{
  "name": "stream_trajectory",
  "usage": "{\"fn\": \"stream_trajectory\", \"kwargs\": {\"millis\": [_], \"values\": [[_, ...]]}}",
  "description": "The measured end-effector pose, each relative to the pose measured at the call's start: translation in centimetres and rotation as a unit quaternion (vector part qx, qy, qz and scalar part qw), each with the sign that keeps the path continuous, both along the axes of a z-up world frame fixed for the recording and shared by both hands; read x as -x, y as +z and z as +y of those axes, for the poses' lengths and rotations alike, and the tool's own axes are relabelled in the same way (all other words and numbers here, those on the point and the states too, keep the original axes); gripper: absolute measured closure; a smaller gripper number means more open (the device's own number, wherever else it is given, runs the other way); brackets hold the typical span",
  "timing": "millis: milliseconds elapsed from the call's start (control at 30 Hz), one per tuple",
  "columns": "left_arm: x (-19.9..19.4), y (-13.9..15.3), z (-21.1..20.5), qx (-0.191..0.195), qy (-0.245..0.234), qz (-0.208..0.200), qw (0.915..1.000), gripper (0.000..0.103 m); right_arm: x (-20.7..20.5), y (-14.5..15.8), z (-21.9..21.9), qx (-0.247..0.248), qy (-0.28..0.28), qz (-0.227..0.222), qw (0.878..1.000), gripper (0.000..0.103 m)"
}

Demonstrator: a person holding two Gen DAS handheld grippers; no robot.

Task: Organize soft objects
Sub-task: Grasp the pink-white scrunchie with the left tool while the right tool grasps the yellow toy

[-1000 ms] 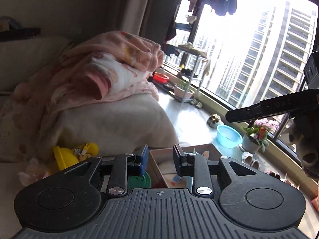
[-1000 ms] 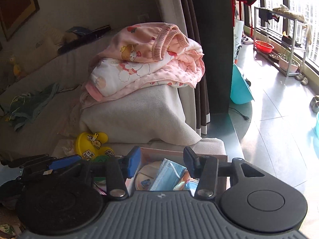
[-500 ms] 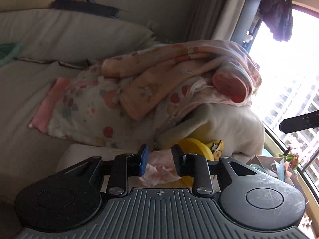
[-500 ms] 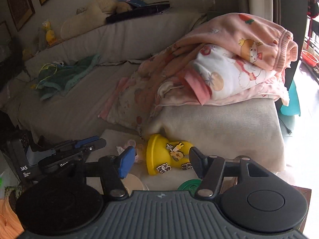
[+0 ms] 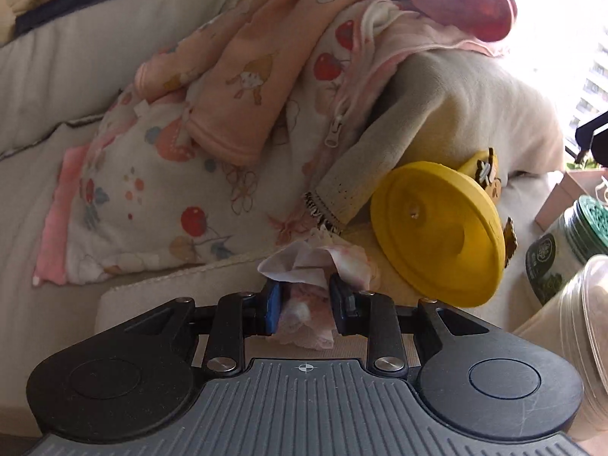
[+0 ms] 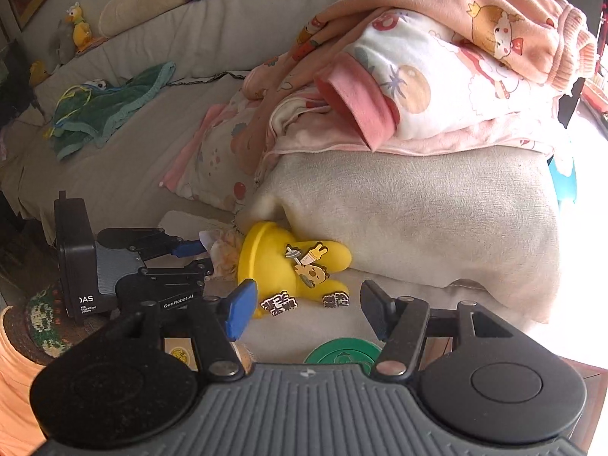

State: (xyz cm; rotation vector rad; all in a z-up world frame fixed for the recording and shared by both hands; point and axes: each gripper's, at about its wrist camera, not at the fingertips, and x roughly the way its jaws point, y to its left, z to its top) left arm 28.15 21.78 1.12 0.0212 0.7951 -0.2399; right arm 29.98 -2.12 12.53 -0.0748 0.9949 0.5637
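Note:
A crumpled white and pink tissue (image 5: 315,262) lies on the beige sofa seat, right between the fingers of my left gripper (image 5: 306,296). The jaws stand narrowly apart around it, and I see no squeeze on it. In the right wrist view the left gripper (image 6: 199,256) sits low at the left, its tips at the tissue (image 6: 222,250). A yellow rubber toy (image 6: 288,266) with cartoon stickers lies on its side beside the tissue. My right gripper (image 6: 307,309) is open just short of the toy, with nothing between its fingers. Pink children's clothes (image 6: 437,76) are heaped on a folded beige blanket (image 6: 418,220).
A green towel (image 6: 110,110) lies on the sofa at the left, and plush toys (image 6: 79,30) sit on the backrest. A green-lidded jar (image 5: 585,224), a clear plastic cup (image 5: 592,323) and a pink box (image 5: 573,193) stand at the right, close to the yellow toy (image 5: 437,235).
Both grippers swung from the window side to the sofa and came down. The left one now has the tissue between its fingers. The right gripper's jaws opened wider.

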Motion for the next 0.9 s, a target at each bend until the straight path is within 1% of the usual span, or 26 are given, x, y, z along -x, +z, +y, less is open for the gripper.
{"fn": "stream_trajectory", "kwargs": {"millis": [167,233,300,400,500,567,633,700,767,800,867,900], "values": [[0.6,-0.6,0.8,0.047,0.040,-0.018,0.9979,0.072,-1.2,-1.2,1.1,-0.022,-0.012,0.019,1.000,0.042],[1.3,-0.9,0.9,0.062,0.056,-0.030,0.9960,0.073,-1.6,-1.6,2.2,-0.021,-0.023,0.028,0.999,0.041],[1.9,-1.0,1.1,0.076,0.076,-0.039,0.9935,0.082,-1.7,-1.9,3.7,-0.002,-0.028,0.033,0.999,0.041],[3.3,-1.1,1.5,0.102,0.086,-0.048,0.9899,0.087,-1.6,-2.4,6.3,0.034,-0.030,0.034,0.998,0.041],[5.0,-0.8,2.1,0.107,0.090,-0.055,0.9886,0.088,-2.1,-3.5,8.5,0.065,-0.045,0.051,0.996,0.041],[6.3,-0.3,2.7,0.115,0.090,-0.064,0.9873,0.088,-3.0,-5.0,9.1,0.086,-0.078,0.077,0.990,0.041],[7.3,0.0,3.3,0.120,0.089,-0.070,0.9863,0.088,-3.7,-6.1,9.2,0.094,-0.095,0.086,0.987,0.041],[8.3,0.2,3.7,0.125,0.090,-0.070,0.9856,0.088,-4.1,-6.9,9.2,0.091,-0.108,0.086,0.986,0.042],[9.1,0.3,3.9,0.123,0.095,-0.070,0.9855,0.088,-4.2,-7.3,8.8,0.075,-0.110,0.096,0.986,0.060],[9.4,0.3,4.1,0.121,0.099,-0.073,0.9849,0.088,-4.1,-7.1,8.8,0.071,-0.109,0.099,0.987,0.064],[10.2,0.8,4.6,0.122,0.112,-0.080,0.9830,0.088,-3.4,-5.9,8.4,0.064,-0.109,0.084,0.988,0.069],[10.6,1.3,4.9,0.123,0.116,-0.085,0.9819,0.088,-2.9,-5.3,8.2,0.063,-0.107,0.074,0.990,0.075]]}}
